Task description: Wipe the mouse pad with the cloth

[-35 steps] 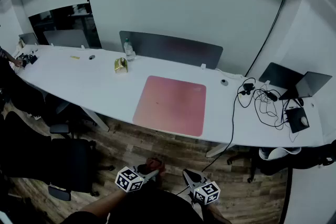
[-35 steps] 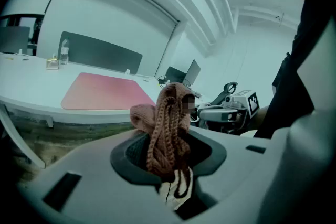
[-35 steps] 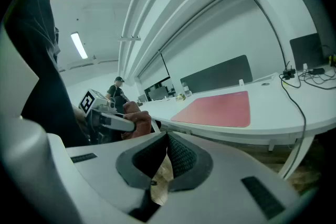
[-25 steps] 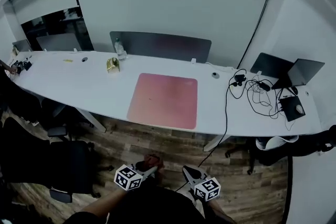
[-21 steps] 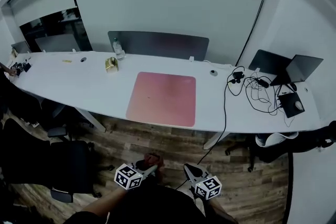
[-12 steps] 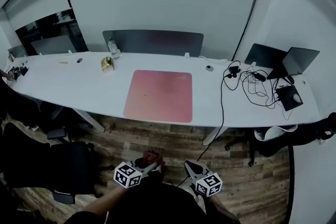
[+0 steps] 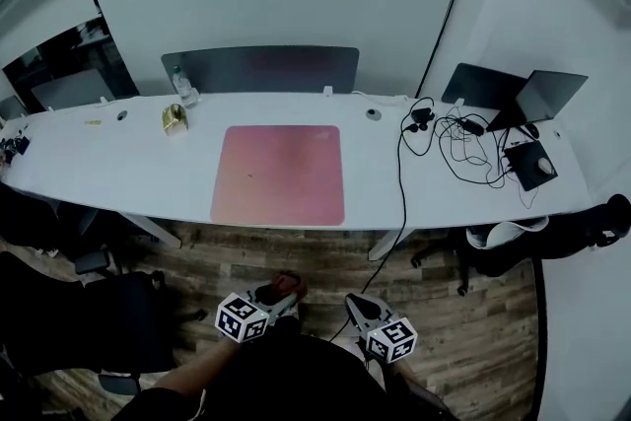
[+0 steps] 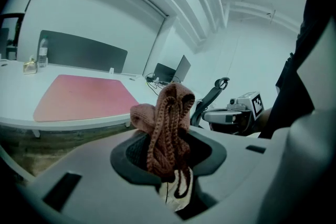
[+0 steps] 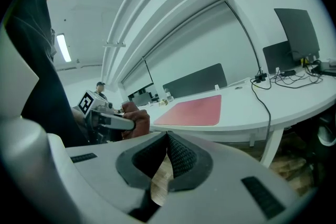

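A pink mouse pad (image 7: 279, 175) lies flat on the long white desk (image 7: 128, 163), well ahead of both grippers. Low by my body over the wooden floor, my left gripper (image 7: 284, 291) is shut on a reddish-brown knitted cloth (image 8: 167, 118) that bunches up out of its jaws. In the left gripper view the pad (image 8: 84, 96) lies far off to the left. My right gripper (image 7: 352, 307) hangs beside it, shut with nothing between its jaws. The right gripper view shows the pad (image 9: 191, 109) and the cloth (image 9: 134, 121) at the left.
Two laptops (image 7: 513, 94), a tangle of black cables (image 7: 463, 148) and a small black pad with a mouse (image 7: 532, 165) fill the desk's right end. A bottle (image 7: 181, 84) and a gold object (image 7: 175, 118) stand at the left, a grey divider (image 7: 261, 69) behind. Black chairs (image 7: 89, 311) stand on the floor.
The head view has drifted, so the desk and pad now sit further left and higher in the picture. Both grippers stay low by my body, the cloth still held in the left one.
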